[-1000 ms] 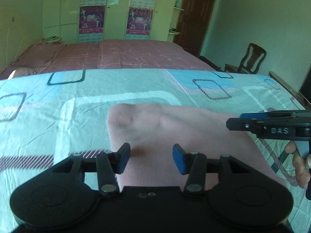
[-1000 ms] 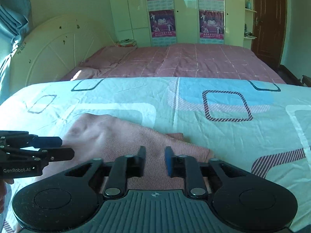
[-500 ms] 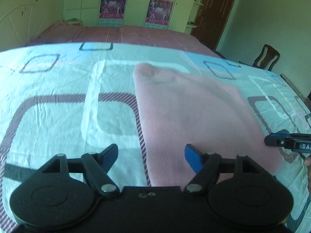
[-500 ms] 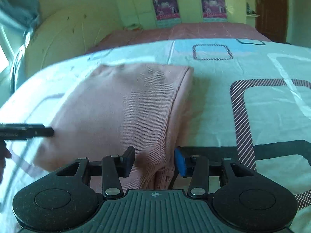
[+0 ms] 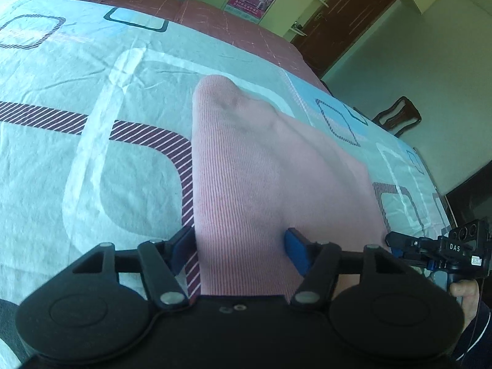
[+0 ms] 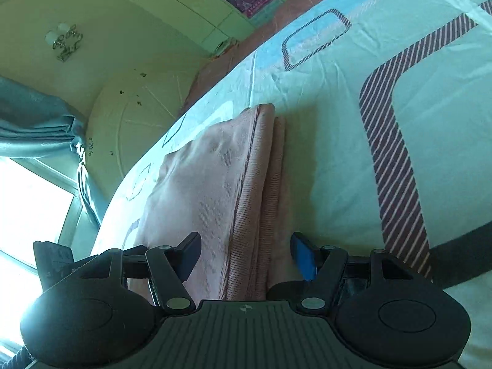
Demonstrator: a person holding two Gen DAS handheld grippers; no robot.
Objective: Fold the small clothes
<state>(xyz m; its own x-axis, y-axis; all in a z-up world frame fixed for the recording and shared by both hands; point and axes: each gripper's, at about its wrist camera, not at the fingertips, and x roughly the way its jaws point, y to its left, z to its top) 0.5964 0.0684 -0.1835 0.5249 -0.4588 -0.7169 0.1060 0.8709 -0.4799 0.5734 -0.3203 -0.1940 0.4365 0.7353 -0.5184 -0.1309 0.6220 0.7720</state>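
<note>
On the bed | patterned sheet (image 5: pixel 92 153) spread flat under everything | pink cloth (image 5: pixel 261 169), ribbed, folded, lying on the sheet, its layered edges stacked along one side (image 6: pixel 270 184) | left gripper (image 5: pixel 238 246) jaws spread wide across the cloth's near left corner | right gripper (image 6: pixel 246 252) jaws apart, straddling the near right edge

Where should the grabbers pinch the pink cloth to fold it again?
Probably the two near corners. The pink cloth lies flat on the bedsheet, so slide in low from the near edge. The left gripper and right gripper each sit open around a side edge there, where its layers stack.
</note>
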